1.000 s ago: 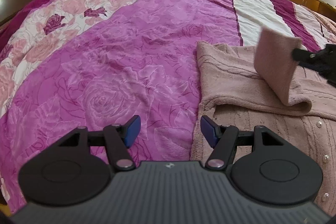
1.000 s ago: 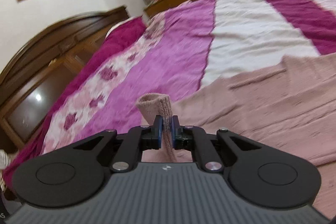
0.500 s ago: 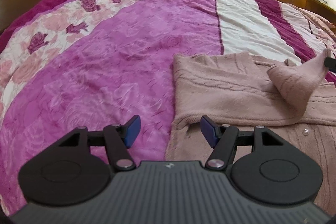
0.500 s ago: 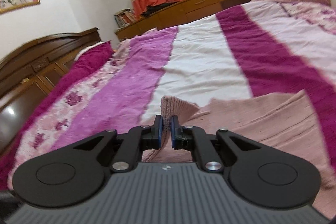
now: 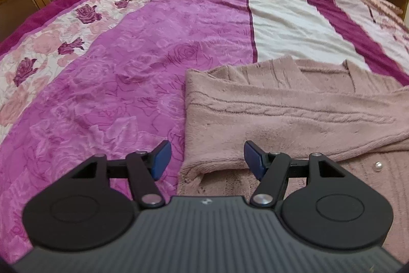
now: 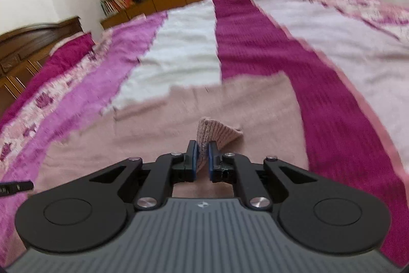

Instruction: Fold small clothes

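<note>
Pinching the pink cardigan's cuff [image 6: 213, 131], right gripper [image 6: 201, 152] clamps it tight.

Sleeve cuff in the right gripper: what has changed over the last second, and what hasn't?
The right gripper has carried the sleeve cuff across the pink cardigan, laying the sleeve over its front. The cuff stays clamped throughout. The left gripper remains open and empty over the cardigan's folded edge.
</note>
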Action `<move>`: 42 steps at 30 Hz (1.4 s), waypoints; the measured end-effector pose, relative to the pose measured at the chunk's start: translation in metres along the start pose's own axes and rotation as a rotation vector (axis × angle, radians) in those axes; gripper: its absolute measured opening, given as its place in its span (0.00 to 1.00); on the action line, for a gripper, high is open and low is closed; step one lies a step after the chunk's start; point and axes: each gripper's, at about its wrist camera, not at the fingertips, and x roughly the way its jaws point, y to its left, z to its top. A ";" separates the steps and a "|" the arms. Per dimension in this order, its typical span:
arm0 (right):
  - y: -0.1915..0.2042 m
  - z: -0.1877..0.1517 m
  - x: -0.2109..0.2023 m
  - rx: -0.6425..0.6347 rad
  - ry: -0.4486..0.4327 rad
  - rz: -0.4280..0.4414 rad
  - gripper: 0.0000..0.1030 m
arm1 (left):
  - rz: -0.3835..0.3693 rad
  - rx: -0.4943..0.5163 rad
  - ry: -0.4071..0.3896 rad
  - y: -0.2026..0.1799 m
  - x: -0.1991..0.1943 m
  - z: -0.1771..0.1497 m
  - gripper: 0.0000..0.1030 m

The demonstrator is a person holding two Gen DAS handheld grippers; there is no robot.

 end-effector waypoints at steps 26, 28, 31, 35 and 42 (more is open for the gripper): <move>-0.012 -0.005 0.009 -0.020 0.035 -0.081 0.49 | 0.006 -0.005 0.051 -0.007 0.026 -0.006 0.64; -0.014 -0.003 0.007 0.000 0.033 -0.072 0.49 | 0.004 -0.009 0.051 -0.005 0.023 -0.006 0.64; -0.016 -0.001 0.000 0.025 0.026 -0.056 0.49 | 0.007 -0.008 0.047 -0.003 0.016 -0.005 0.64; -0.016 -0.001 -0.017 0.038 0.004 -0.042 0.50 | 0.004 -0.030 0.043 0.003 0.003 -0.008 0.63; -0.011 -0.010 -0.050 0.058 0.007 0.010 0.54 | -0.006 -0.057 0.035 0.011 -0.025 -0.018 0.63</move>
